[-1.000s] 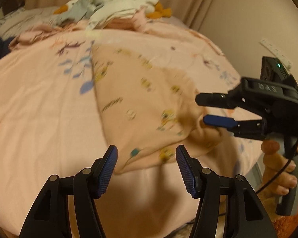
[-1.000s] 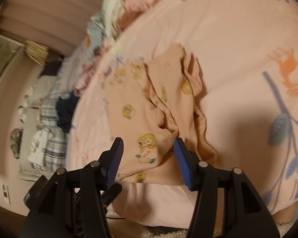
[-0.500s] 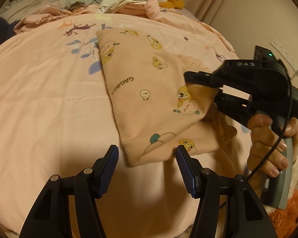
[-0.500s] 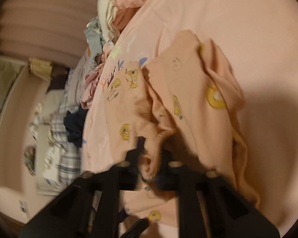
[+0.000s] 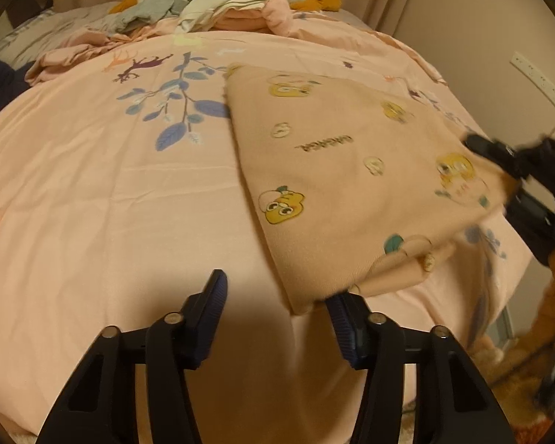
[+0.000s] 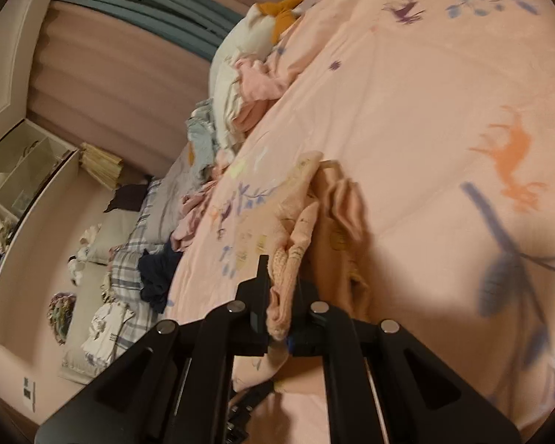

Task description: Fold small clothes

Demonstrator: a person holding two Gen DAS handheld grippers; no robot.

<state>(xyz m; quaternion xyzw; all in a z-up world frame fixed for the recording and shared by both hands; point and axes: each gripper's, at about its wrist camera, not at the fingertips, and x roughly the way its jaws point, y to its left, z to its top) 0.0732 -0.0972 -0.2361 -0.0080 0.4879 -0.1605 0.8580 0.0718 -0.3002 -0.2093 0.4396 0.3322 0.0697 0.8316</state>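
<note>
The peach cartoon-print garment lay on the pink bedsheet, toward the right side of the left wrist view, its long axis running from a far corner near the leaf print down to a near corner just in front of the left gripper. The right gripper was clamped tight on a bunched edge of that garment, the fabric squeezed between its pads and lifted off the sheet, so the cloth hung taut from that side. The left gripper's jaws stood partly apart, having just been narrowing, with nothing yet pressed between them; the garment's near corner lay against the tip of its right finger, not between the pads. Judging from this, the next move turned on that corner: it sat slightly right of the left gripper's gap, so the left hand was the nearer one and would need to shift right before closing. A heap of other clothes waited at the bed's far end.
</note>
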